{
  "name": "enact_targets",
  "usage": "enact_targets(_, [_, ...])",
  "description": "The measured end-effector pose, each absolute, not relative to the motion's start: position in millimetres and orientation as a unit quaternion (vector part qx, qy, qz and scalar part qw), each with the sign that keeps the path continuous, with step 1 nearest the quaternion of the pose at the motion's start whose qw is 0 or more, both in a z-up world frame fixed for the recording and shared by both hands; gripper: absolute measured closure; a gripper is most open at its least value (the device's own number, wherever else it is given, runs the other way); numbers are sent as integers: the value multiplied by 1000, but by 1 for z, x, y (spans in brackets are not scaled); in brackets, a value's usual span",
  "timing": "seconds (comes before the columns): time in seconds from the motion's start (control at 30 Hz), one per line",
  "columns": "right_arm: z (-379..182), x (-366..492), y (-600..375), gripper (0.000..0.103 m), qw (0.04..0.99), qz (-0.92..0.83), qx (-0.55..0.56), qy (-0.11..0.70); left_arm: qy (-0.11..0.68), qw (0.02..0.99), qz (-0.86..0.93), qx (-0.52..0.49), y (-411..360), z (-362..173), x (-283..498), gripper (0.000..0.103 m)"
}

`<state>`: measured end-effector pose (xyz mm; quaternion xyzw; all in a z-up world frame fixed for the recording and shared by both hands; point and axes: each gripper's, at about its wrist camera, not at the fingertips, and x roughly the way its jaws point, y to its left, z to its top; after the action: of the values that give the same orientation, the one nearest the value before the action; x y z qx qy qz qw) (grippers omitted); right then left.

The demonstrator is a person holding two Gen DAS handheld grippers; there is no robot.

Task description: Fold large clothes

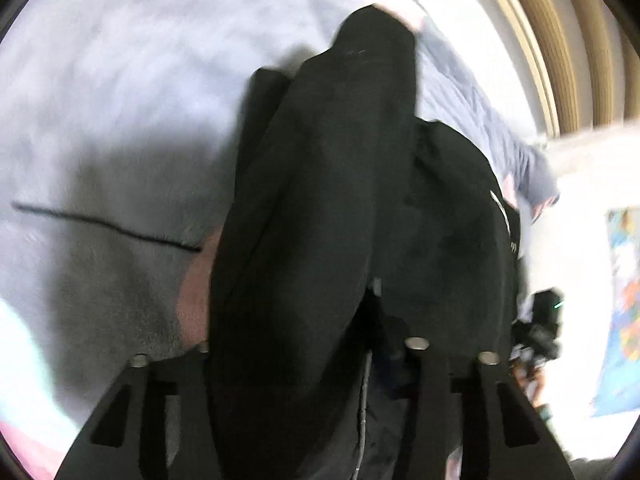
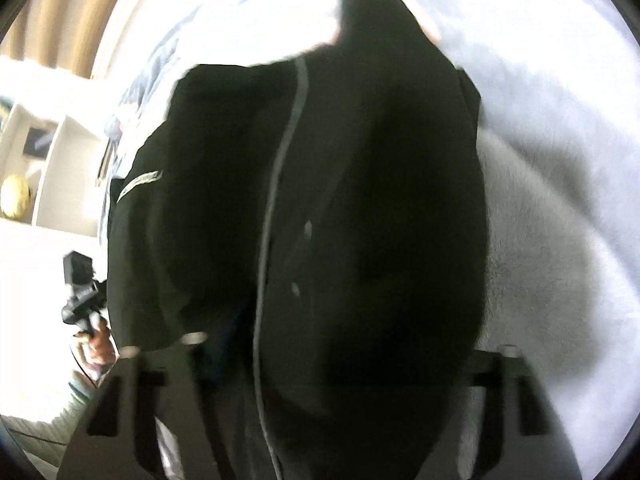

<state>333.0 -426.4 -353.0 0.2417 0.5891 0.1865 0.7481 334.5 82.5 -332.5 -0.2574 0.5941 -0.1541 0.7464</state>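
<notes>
Both grippers hold the black jacket
Left gripper and right gripper jaws squeeze it, part open, over the bed

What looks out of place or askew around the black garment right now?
The black garment is bunched in thick folds between both hand-held grippers, not flat on the pale bedcover. Both views are blurred; no damage or spill shows.
</notes>
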Motion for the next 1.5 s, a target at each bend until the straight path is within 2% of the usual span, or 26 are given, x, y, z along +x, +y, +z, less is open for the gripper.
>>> enact_targets(0.1, [-324, 321, -422, 63, 769, 188, 216, 571, 564, 760, -171, -273, 83, -306, 325, 72])
enact_targets(0.2, [-282, 303, -403, 66, 804, 187, 158, 542, 524, 773, -199, -296, 79, -270, 307, 74])
enact_targets(0.43, [-190, 228, -374, 66, 843, 200, 101, 490, 463, 812, -240, -261, 63, -186, 252, 75])
enact_targets(0.6, [-151, 158, -373, 66, 855, 199, 92, 471, 440, 822, -262, -248, 71, -149, 186, 75])
enact_targets(0.8, [-163, 97, -370, 66, 837, 186, 103, 504, 468, 806, -262, -249, 76, -159, 124, 75])
enact_targets(0.93, [-228, 79, -372, 64, 792, 163, 131, 573, 523, 778, -231, -261, 83, -206, 93, 75])
enact_targets(0.97, [-246, 76, -372, 62, 783, 151, 133, 589, 543, 765, -219, -270, 87, -227, 86, 75])
enact_targets(1.03, [-282, 70, -379, 50, 770, 99, 133, 616, 579, 745, -173, -283, 100, -272, 75, 72])
enact_targets(1.1, [-310, 65, -401, 30, 749, 59, 194, 631, 601, 721, -121, -324, 124, -313, 71, 50])
enact_targets(1.17, [-324, 59, -421, 24, 733, 41, 261, 627, 603, 654, -107, -444, 157, -361, 60, 33])
enact_targets(1.2, [-329, 54, -433, 24, 722, 33, 301, 622, 592, 624, -111, -498, 168, -376, 54, 33])
enact_targets(1.27, [-328, 48, -445, 23, 710, 27, 332, 620, 589, 613, -115, -513, 175, -375, 50, 33])
enact_targets(1.4, [-299, 29, -464, 21, 729, 7, 311, 609, 601, 676, -104, -413, 181, -324, 49, 33])
enact_targets(1.5, [-258, 1, -463, 20, 762, -26, 278, 585, 586, 726, -99, -345, 183, -277, 48, 33])
